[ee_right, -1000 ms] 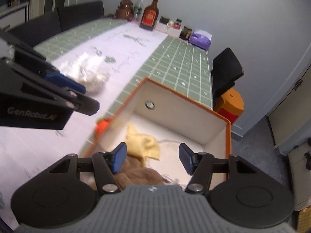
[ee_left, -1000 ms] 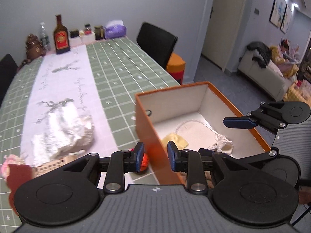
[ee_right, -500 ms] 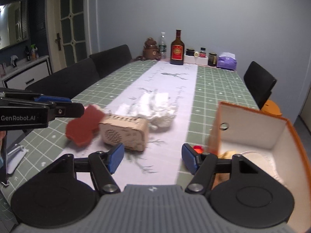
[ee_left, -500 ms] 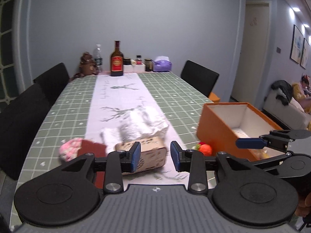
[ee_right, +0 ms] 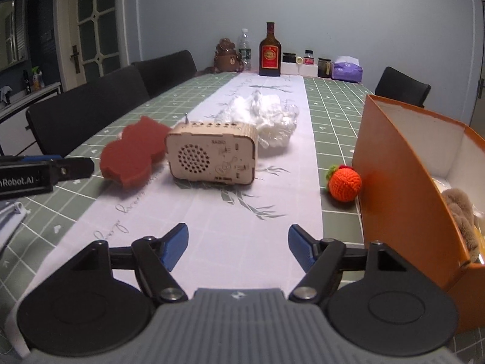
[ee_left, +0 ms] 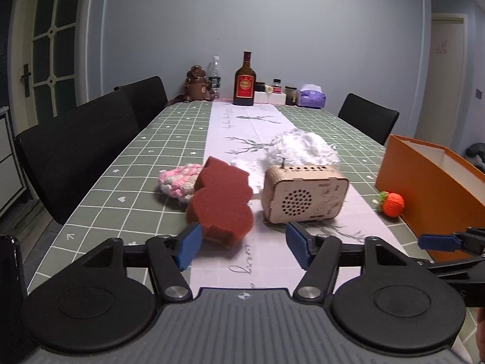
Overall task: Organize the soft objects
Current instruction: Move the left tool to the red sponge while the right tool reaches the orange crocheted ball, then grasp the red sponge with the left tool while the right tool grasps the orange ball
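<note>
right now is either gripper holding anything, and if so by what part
Nothing is held. The left gripper and the right gripper are both open with only the table runner between their fingers; the red sponge lies free.

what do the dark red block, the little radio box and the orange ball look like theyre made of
Dark red block: looks like sponge foam, with a matte, finely porous face and a scalloped cut edge.
Radio box: probably thin plywood, pale and unpainted, with finger-jointed edges and a drilled speaker grille.
Orange ball: crocheted yarn, with visible stitch rows and a green knitted tuft.
</note>
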Tool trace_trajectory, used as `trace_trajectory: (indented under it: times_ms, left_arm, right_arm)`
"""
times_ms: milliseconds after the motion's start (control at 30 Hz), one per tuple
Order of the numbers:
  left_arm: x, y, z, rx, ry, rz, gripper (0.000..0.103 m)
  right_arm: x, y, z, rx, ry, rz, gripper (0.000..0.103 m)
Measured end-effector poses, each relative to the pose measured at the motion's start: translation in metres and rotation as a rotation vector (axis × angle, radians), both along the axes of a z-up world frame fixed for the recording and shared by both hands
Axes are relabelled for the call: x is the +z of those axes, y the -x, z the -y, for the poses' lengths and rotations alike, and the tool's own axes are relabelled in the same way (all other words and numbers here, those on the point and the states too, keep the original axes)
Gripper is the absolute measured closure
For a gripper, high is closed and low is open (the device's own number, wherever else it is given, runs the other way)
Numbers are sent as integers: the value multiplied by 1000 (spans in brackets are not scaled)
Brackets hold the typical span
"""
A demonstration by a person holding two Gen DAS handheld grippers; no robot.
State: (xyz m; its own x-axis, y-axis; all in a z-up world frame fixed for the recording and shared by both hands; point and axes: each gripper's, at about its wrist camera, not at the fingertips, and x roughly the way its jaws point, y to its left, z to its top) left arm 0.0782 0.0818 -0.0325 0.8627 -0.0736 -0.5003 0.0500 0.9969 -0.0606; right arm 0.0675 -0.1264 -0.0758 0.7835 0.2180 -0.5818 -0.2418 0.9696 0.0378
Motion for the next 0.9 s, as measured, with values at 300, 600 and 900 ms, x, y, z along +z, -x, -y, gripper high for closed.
trace_trajectory:
  times_ms: [300, 600, 900]
  left_arm:
    - [-19, -33, 19, 38, -188, 5, 9]
    - [-33, -66, 30, 69, -327, -36, 9]
    - [-41, -82, 35, 55, -339, -72, 9]
  right_arm:
    - [-2, -28, -7, -68, 144, 68, 22]
    - [-18, -70, -23, -181, 478, 185, 24]
    - [-43, -110, -23, -246, 608, 135, 35]
